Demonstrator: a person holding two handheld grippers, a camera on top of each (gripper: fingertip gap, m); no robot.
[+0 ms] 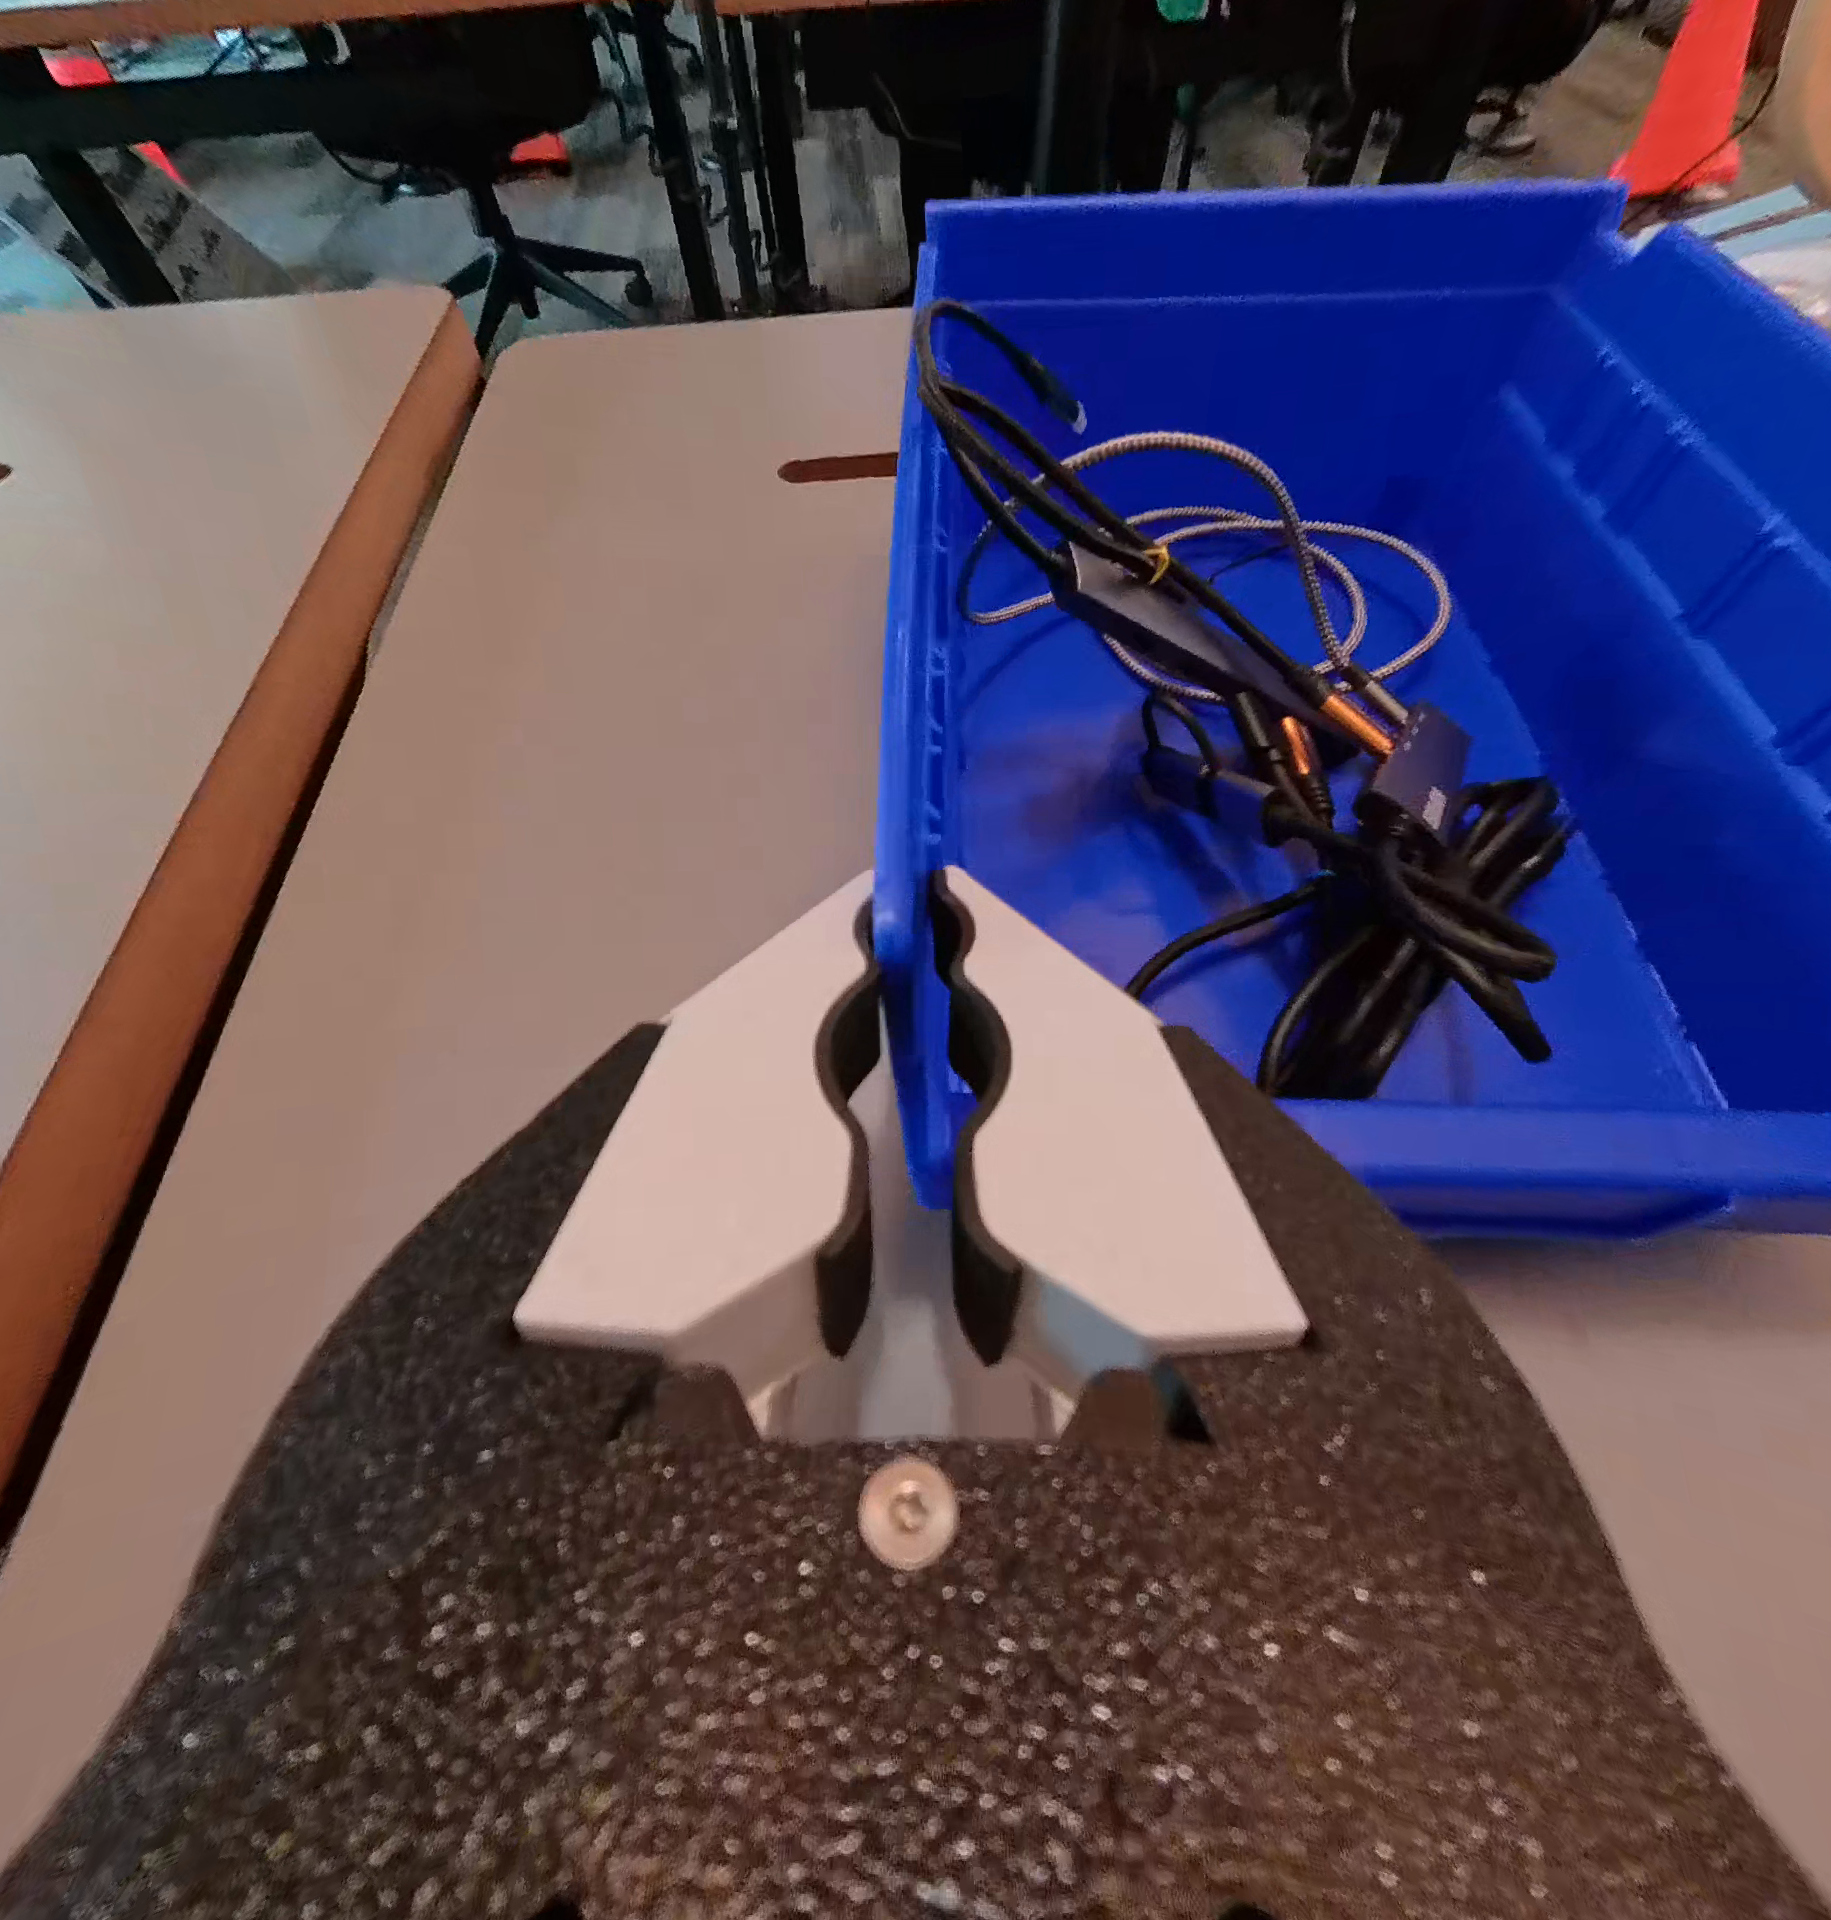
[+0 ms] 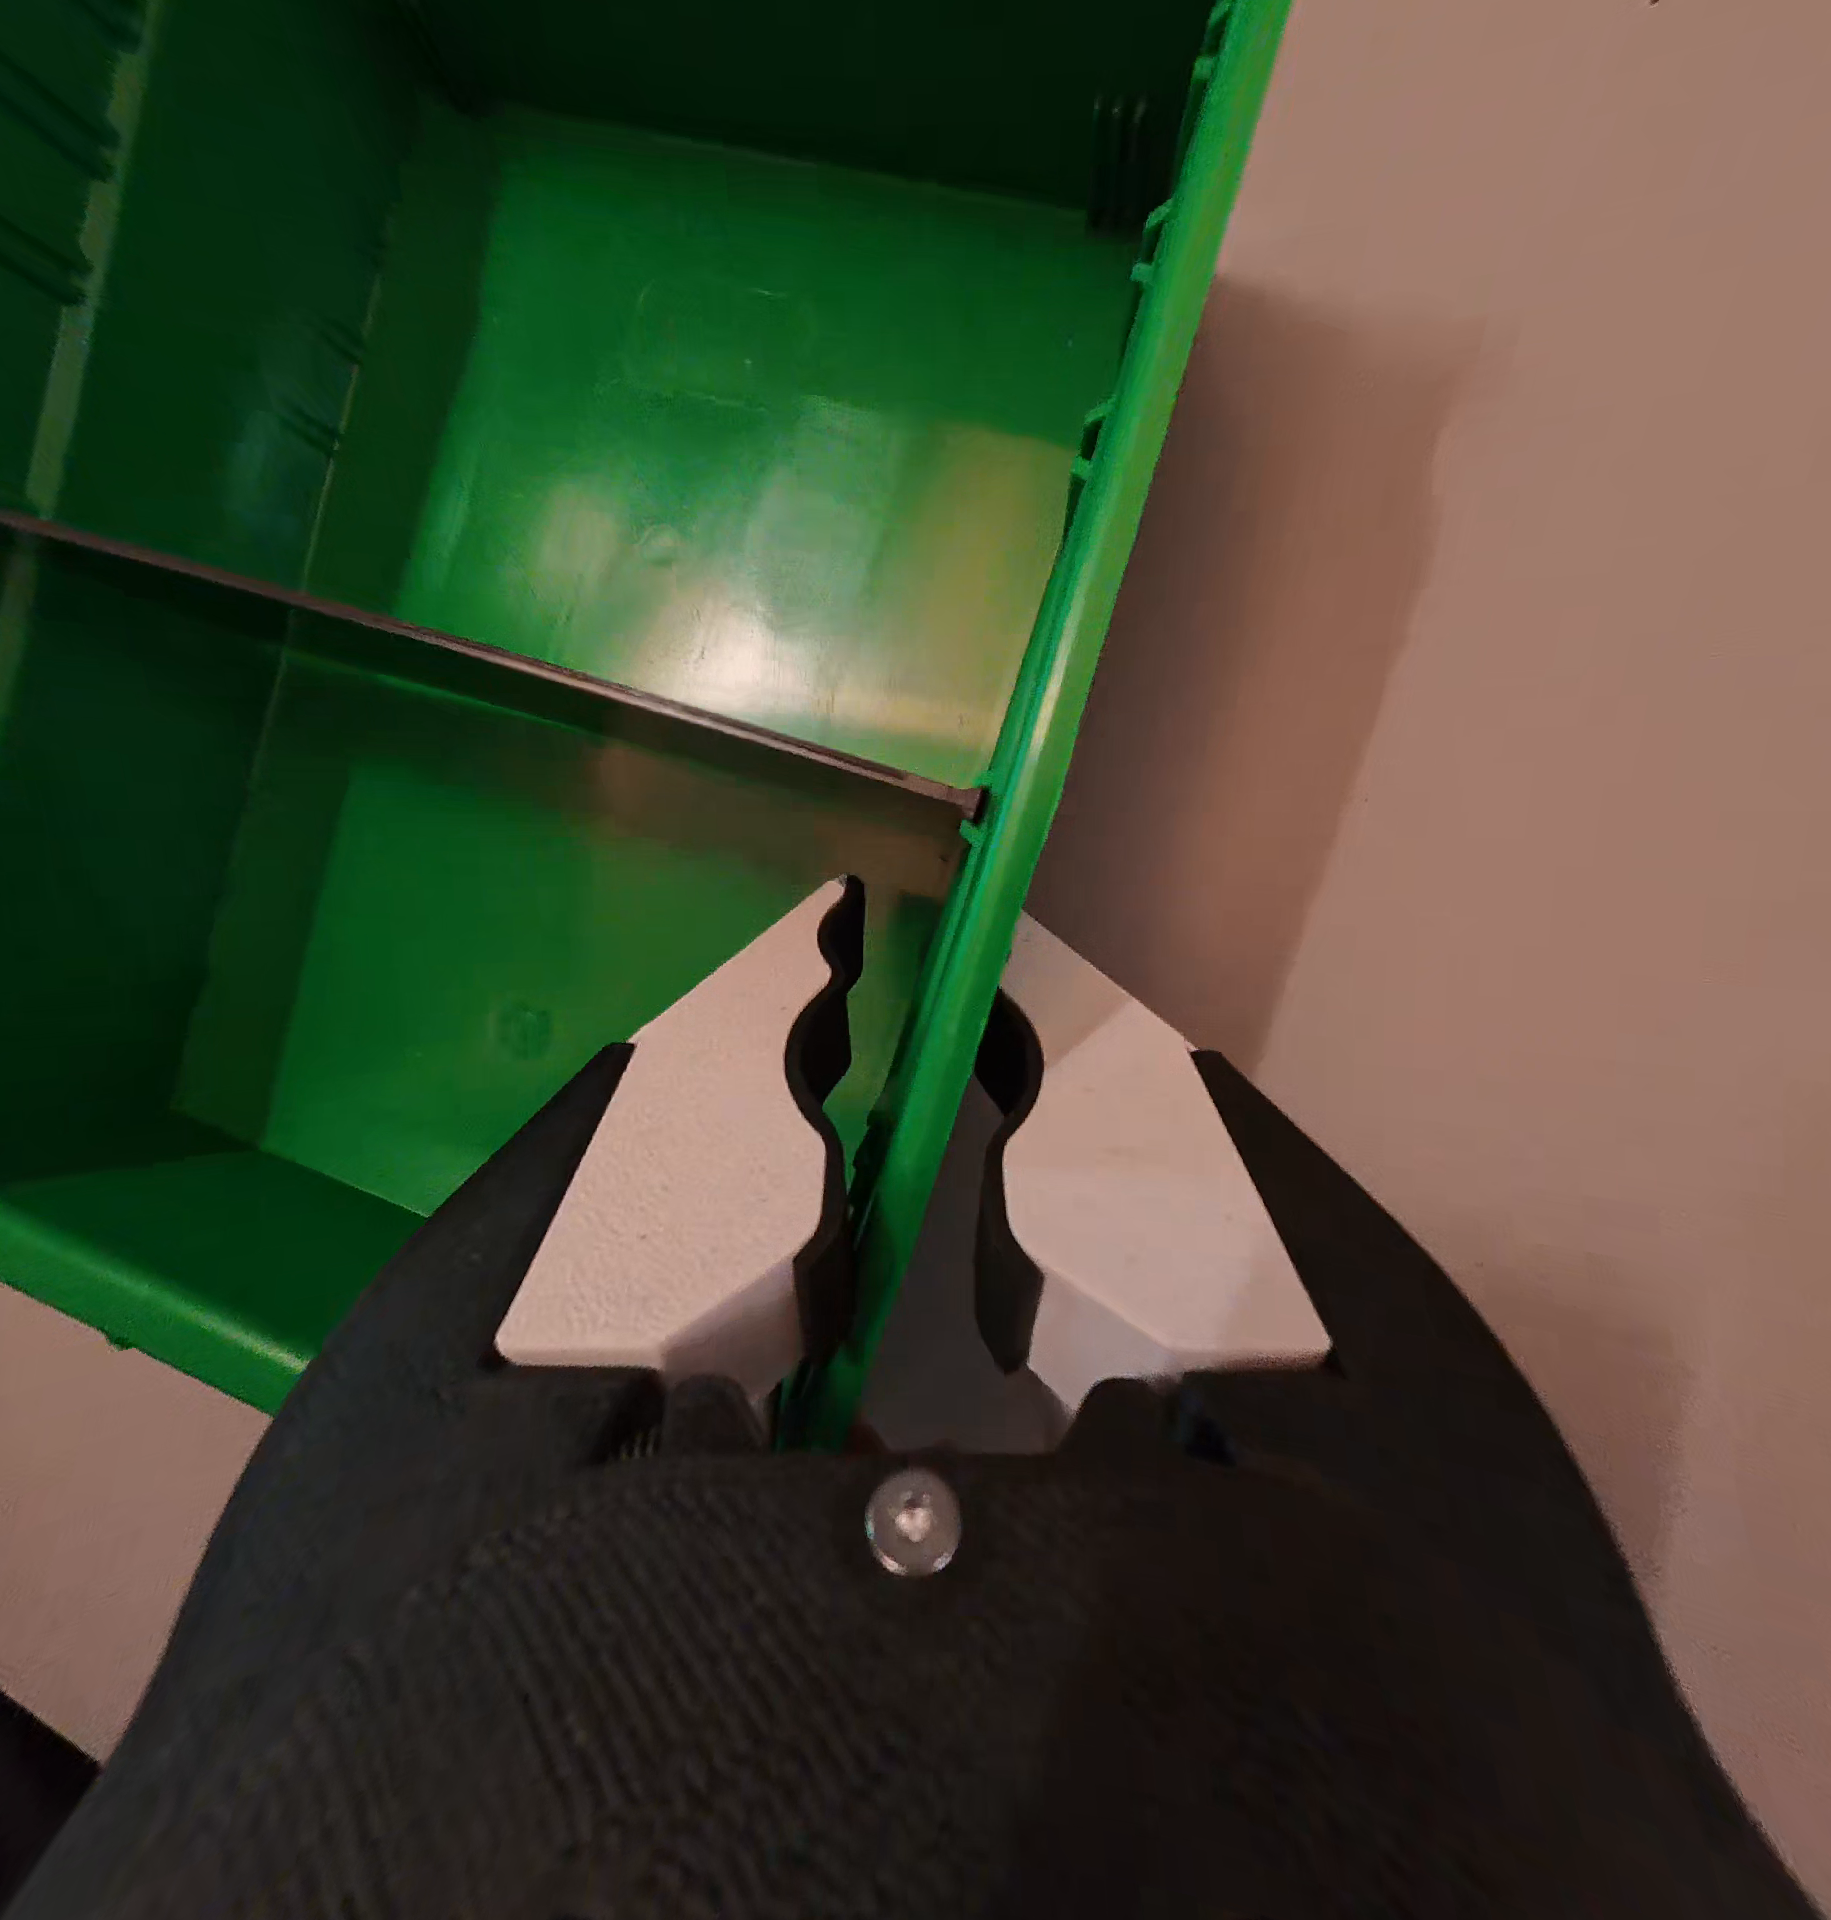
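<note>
My left gripper [image 1: 906, 904] is shut on the left wall of a blue plastic bin [image 1: 916, 665], one finger outside and one inside. The blue bin sits on a grey table [image 1: 599, 779] and holds a tangle of black cables [image 1: 1410, 925], a grey braided cable [image 1: 1316, 540] and a dark adapter [image 1: 1150, 613]. My right gripper [image 2: 932, 914] is shut on the right wall of a green plastic bin [image 2: 1056, 665], near its front corner. The green bin has a thin dark divider [image 2: 475, 639] across it, and both compartments look bare.
A second grey table [image 1: 111, 582] stands to the left across a narrow gap. Office chairs [image 1: 516, 249], desk legs and an orange-red cone [image 1: 1690, 94] stand beyond the far edge. Bare tabletop [image 2: 1565, 727] lies right of the green bin. One gripper's finger ends stand about 80 cm off the other's.
</note>
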